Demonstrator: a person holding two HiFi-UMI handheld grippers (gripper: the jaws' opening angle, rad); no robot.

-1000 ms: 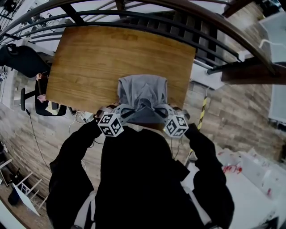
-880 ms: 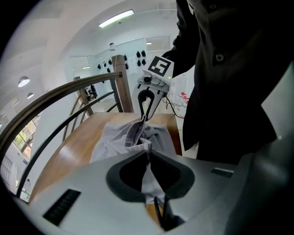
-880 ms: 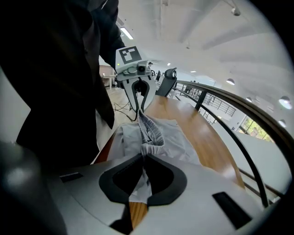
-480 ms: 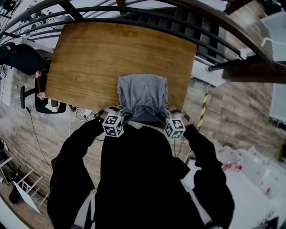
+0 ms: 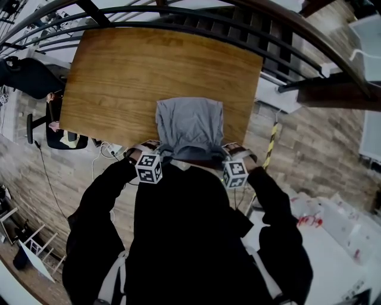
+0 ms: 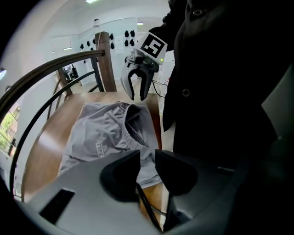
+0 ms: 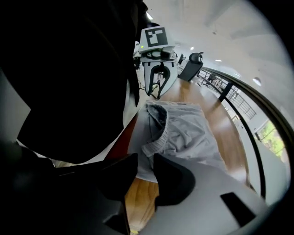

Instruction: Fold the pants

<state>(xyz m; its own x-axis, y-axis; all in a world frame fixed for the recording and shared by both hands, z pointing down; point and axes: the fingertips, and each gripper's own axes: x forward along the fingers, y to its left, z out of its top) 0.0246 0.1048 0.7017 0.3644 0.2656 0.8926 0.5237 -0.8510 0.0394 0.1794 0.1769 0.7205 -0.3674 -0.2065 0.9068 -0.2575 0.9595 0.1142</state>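
Observation:
Grey pants (image 5: 189, 125) lie folded on the wooden table (image 5: 119, 77), with the waistband at the near edge. My left gripper (image 5: 156, 153) is at the near left corner of the pants and my right gripper (image 5: 227, 155) at the near right corner. Both sets of jaws are opening. In the left gripper view the pants (image 6: 103, 131) lie just beyond my left gripper (image 6: 147, 166), whose jaws hold nothing. The right gripper view shows the waistband (image 7: 158, 137) just beyond my right gripper (image 7: 144, 176). Each view shows the other gripper with its jaws apart and bare.
A curved dark railing (image 5: 196, 18) runs past the table's far side. The person's dark jacket (image 5: 184, 238) fills the near side, close to the table edge. A black chair (image 5: 30, 77) stands at the left and white furniture (image 5: 333, 238) at the lower right.
Both grippers carried the raised waistband down and back toward the near edge, then let it go. The pants now lie flatter, and the jaws stand apart.

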